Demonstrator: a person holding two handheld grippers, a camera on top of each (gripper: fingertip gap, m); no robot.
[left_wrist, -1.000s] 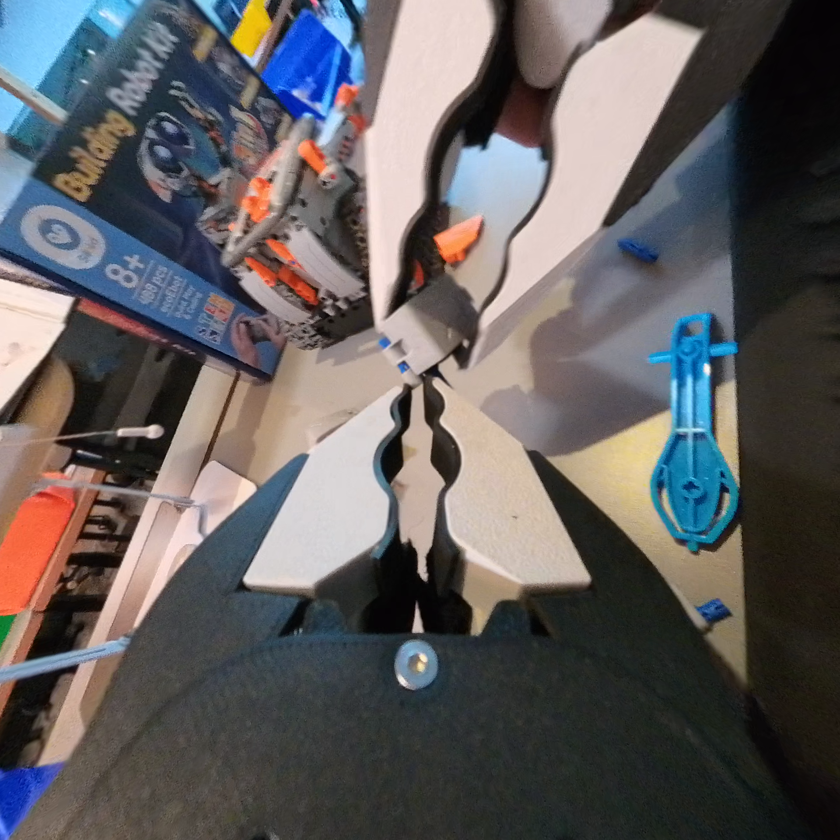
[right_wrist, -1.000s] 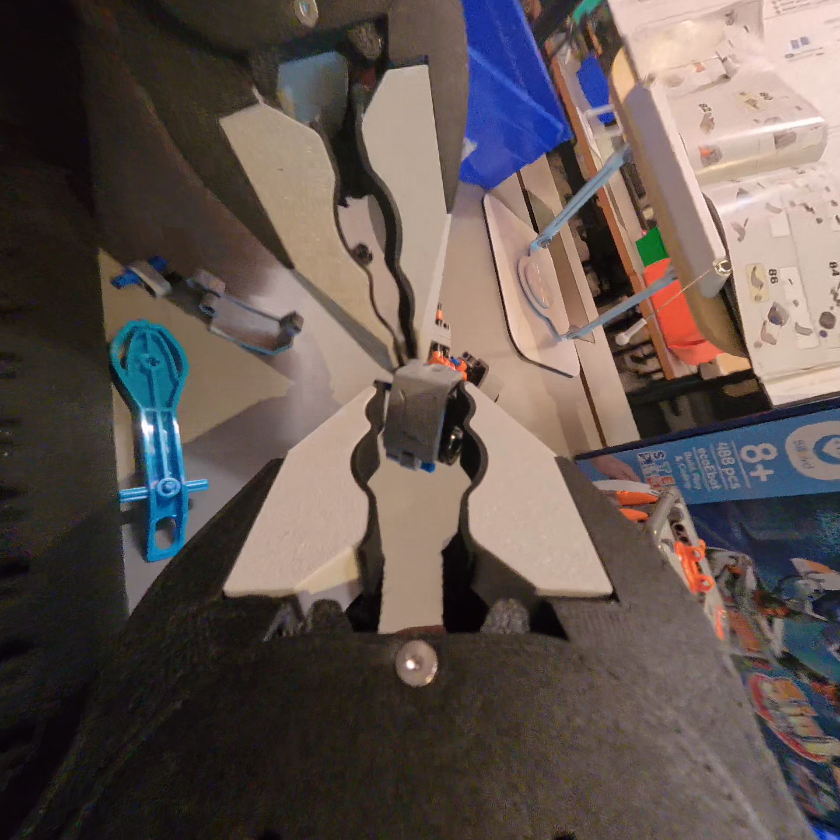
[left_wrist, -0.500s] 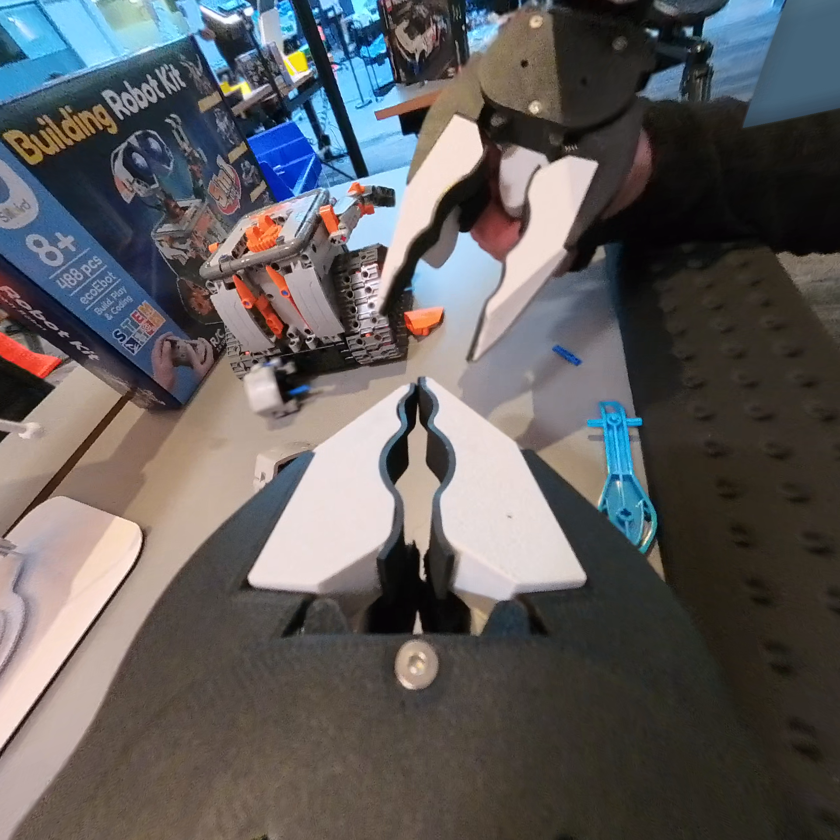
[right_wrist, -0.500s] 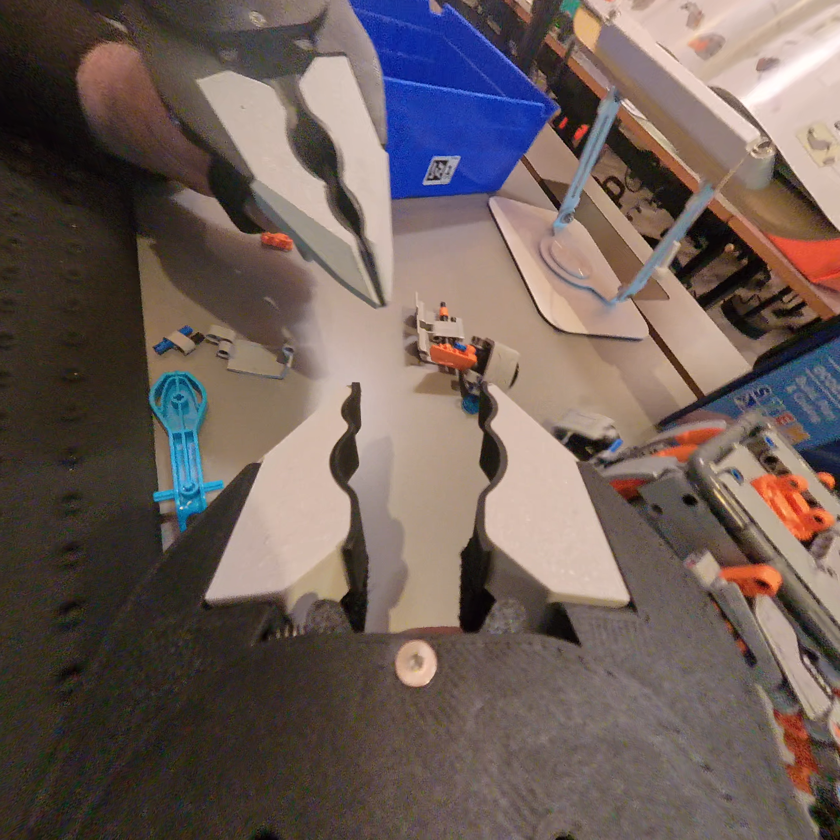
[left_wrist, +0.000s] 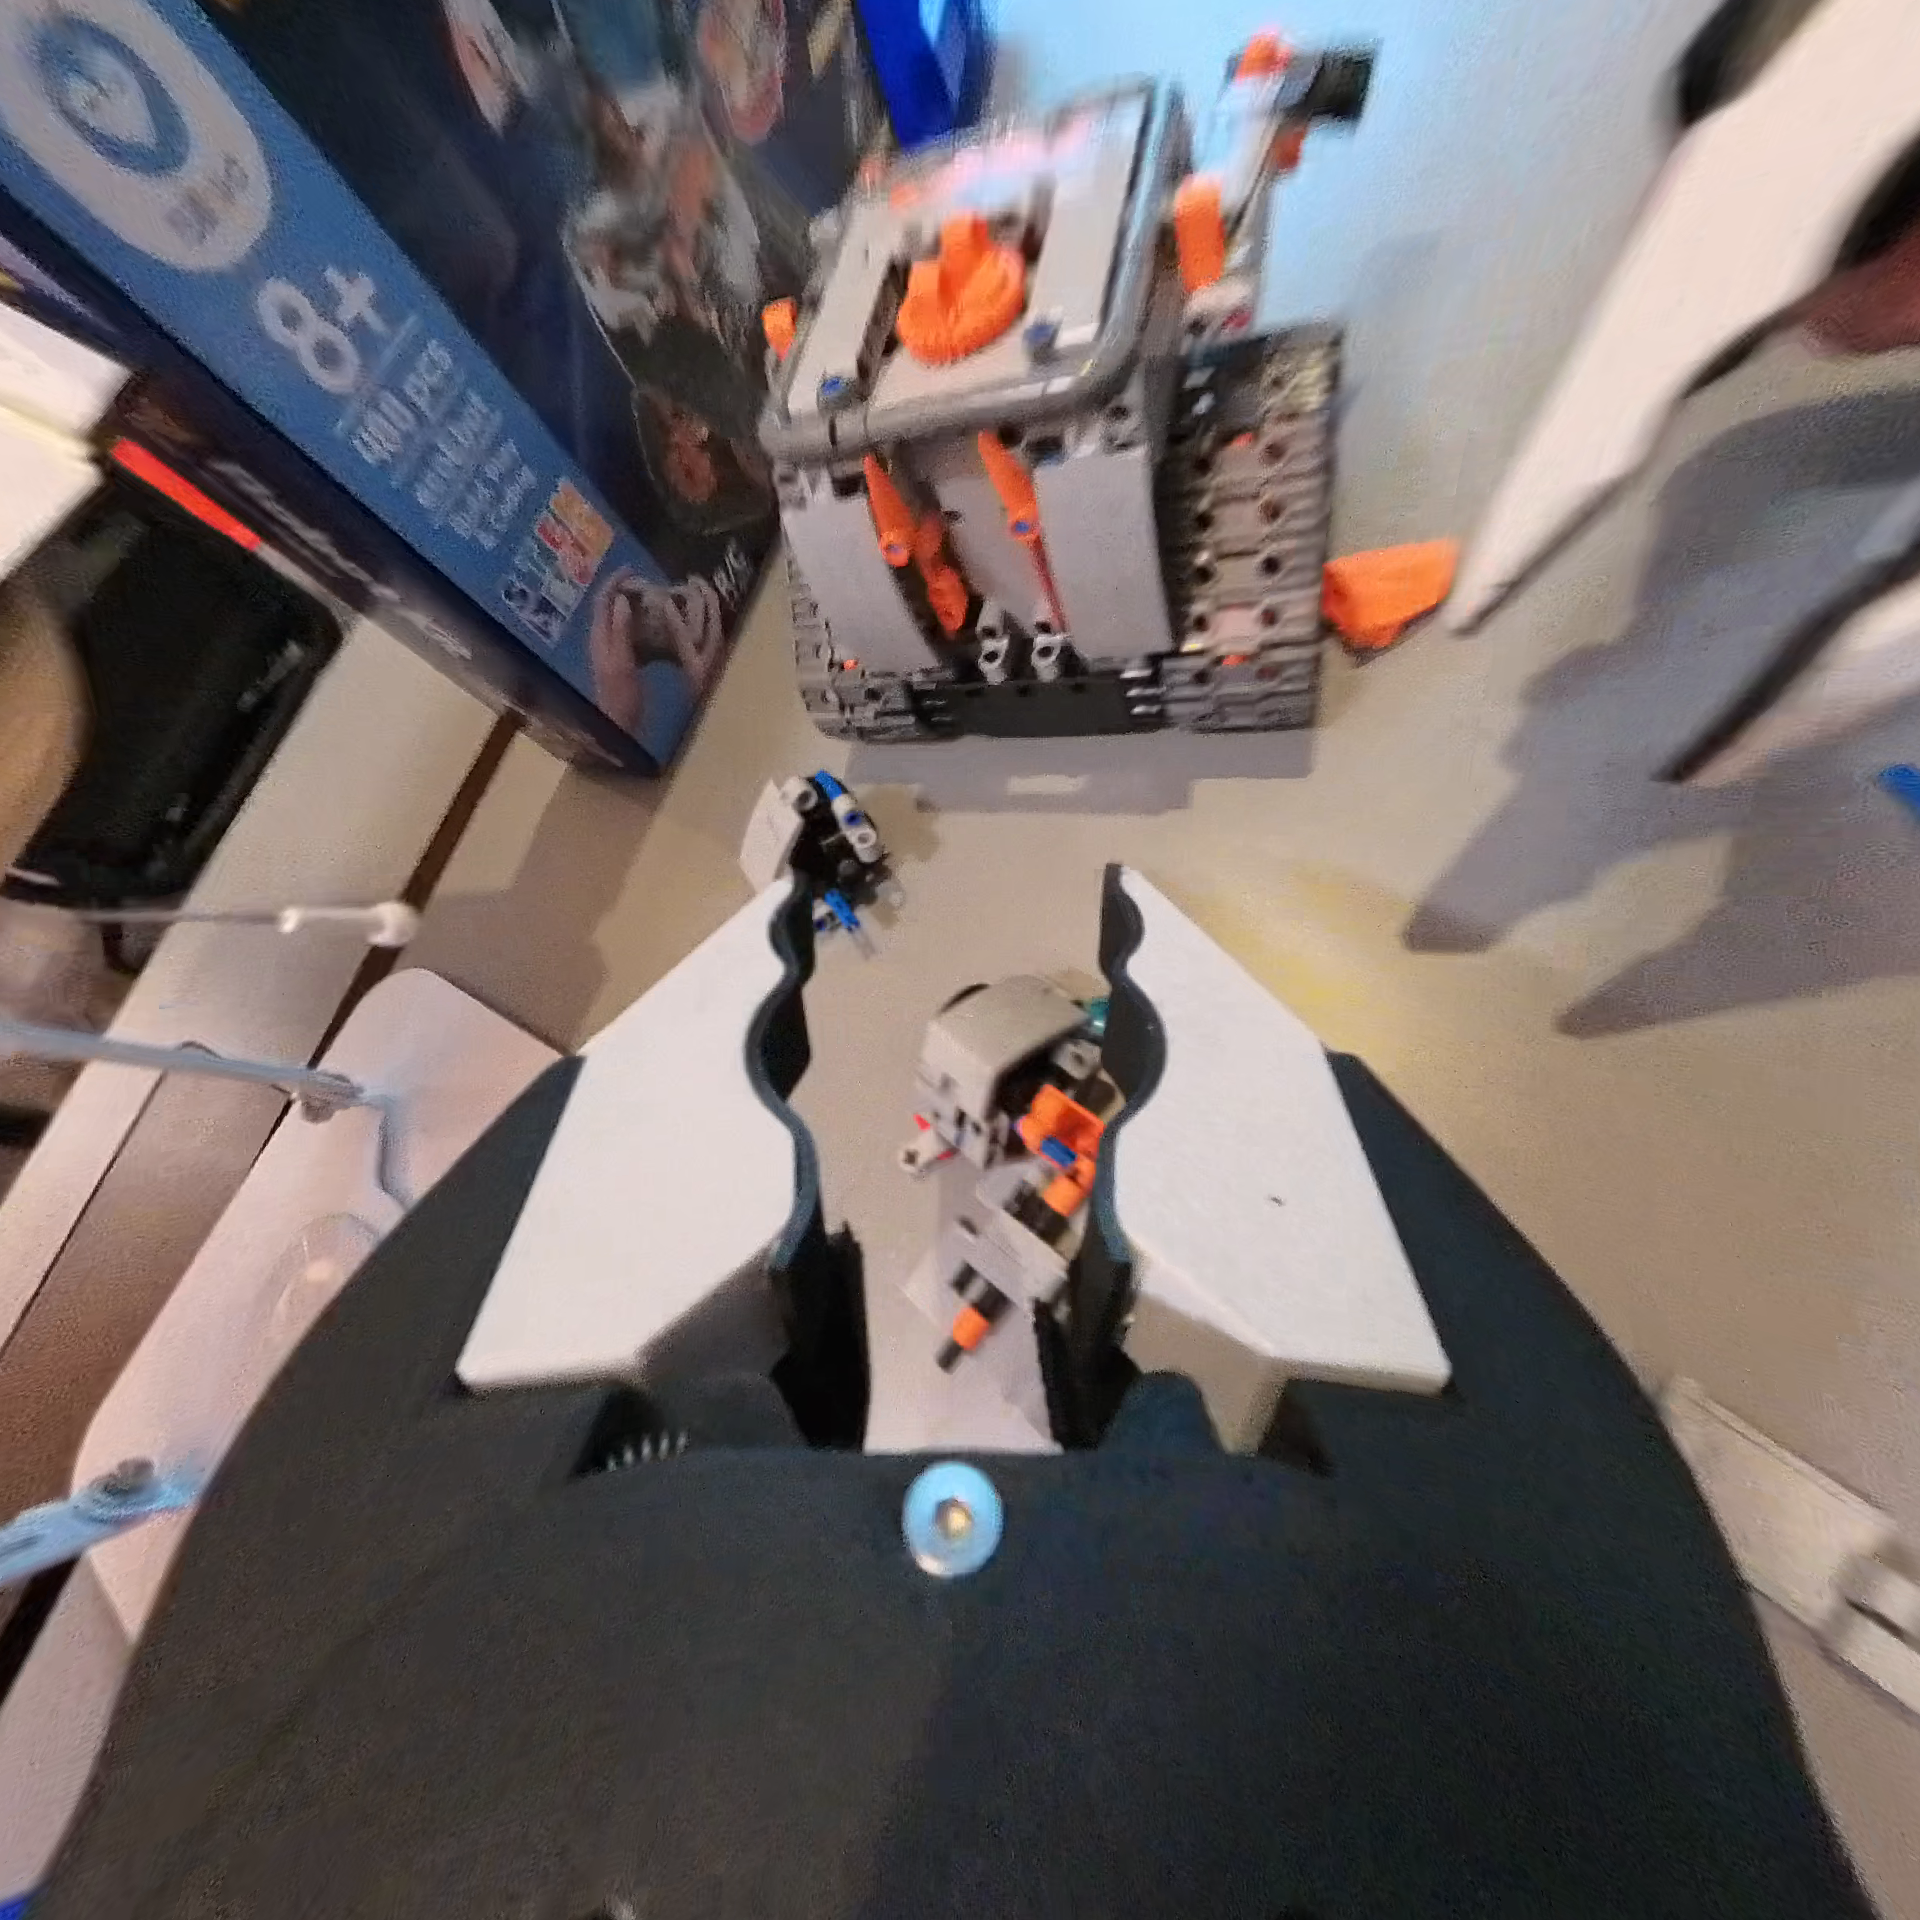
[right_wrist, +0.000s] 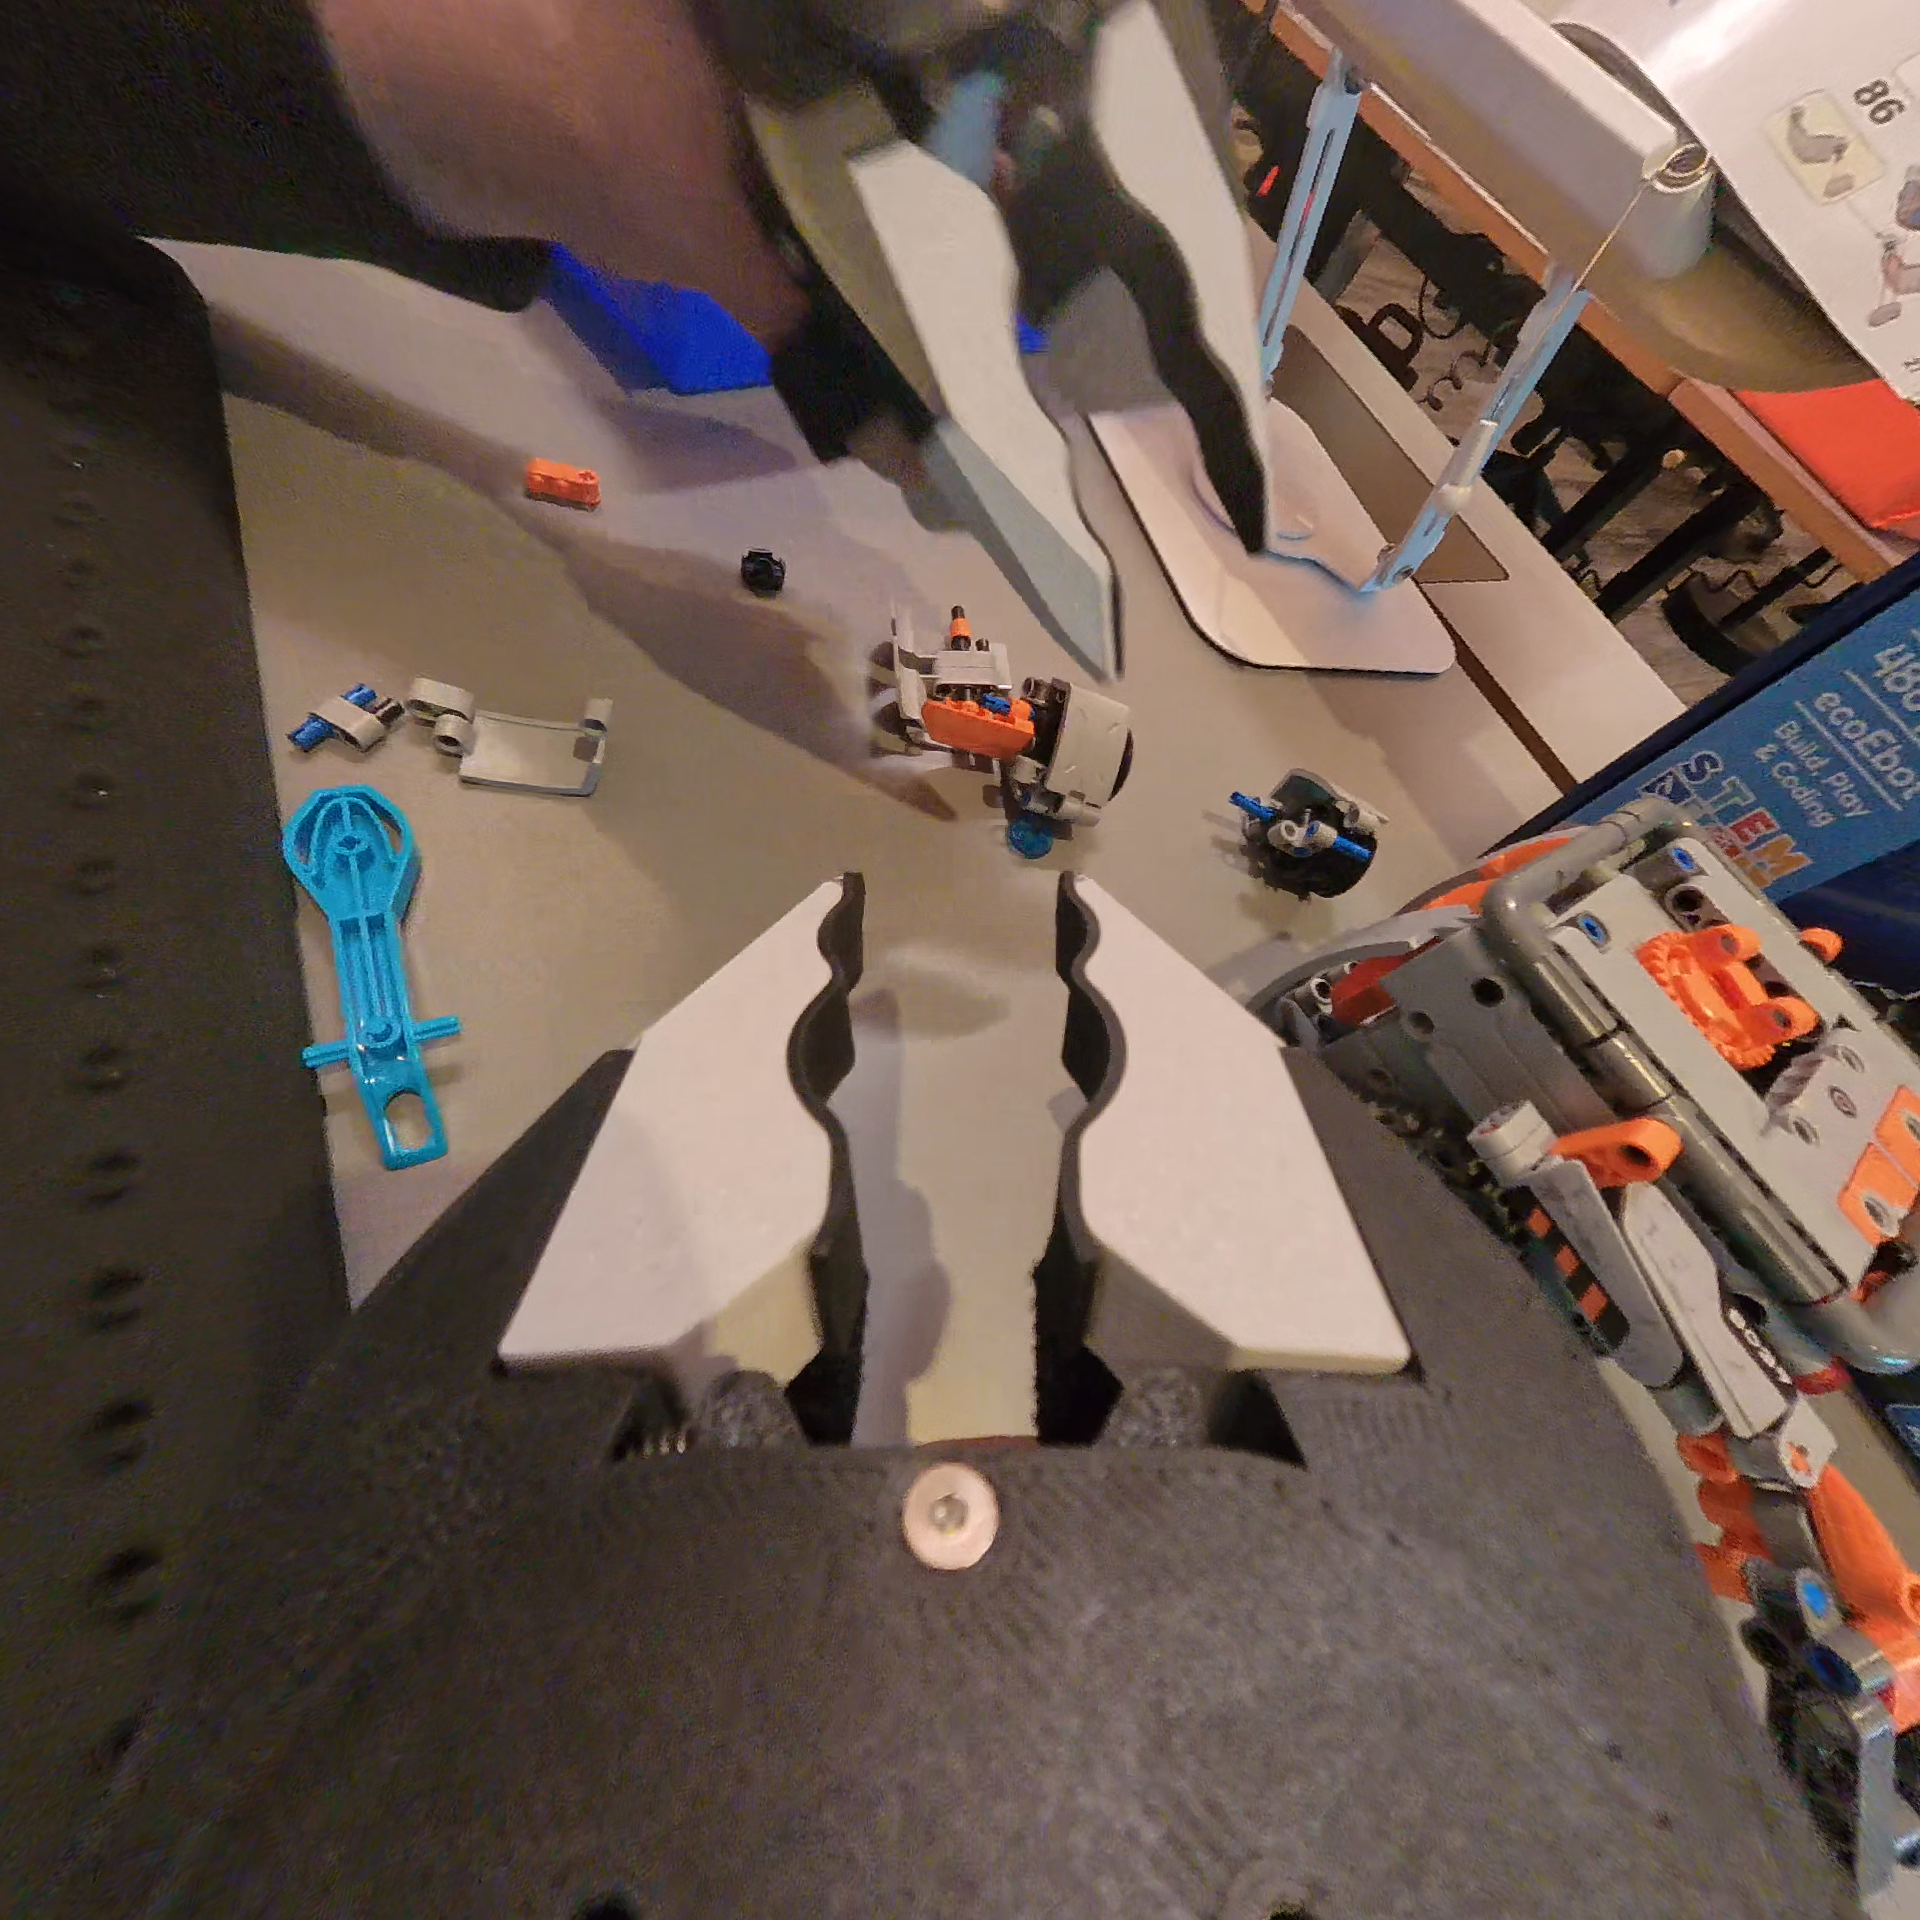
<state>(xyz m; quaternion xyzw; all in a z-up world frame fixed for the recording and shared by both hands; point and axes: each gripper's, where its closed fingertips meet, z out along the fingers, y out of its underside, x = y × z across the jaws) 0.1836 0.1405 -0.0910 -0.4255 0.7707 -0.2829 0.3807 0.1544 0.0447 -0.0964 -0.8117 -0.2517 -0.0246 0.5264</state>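
Observation:
My left gripper (left_wrist: 951, 894) is open and low over the grey table (left_wrist: 1351, 1039). A small grey, black and orange brick assembly (left_wrist: 1013, 1101) lies on the table between its fingers, close to the right one. The assembly also shows in the right wrist view (right_wrist: 997, 717), just under the left gripper (right_wrist: 1179, 603). My right gripper (right_wrist: 958, 894) is open and empty, a short way back from the assembly. A small black, white and blue part (left_wrist: 821, 842) lies just past the left fingertip; it also shows in the right wrist view (right_wrist: 1304, 821).
A grey and orange tracked robot model (left_wrist: 1049, 468) stands ahead beside a blue kit box (left_wrist: 364, 312). An orange piece (left_wrist: 1382, 592) lies by the model. A light blue tool (right_wrist: 364, 966), grey parts (right_wrist: 509, 732), an orange brick (right_wrist: 561, 483) and a white stand base (right_wrist: 1299, 582) are on the table. The orange piece (left_wrist: 1382, 592) lies around 11 centimetres away from my right fingertips.
My right gripper let go of the grey piece and drew back, open. My left gripper, shut before, has opened and come down around the assembly on the table.

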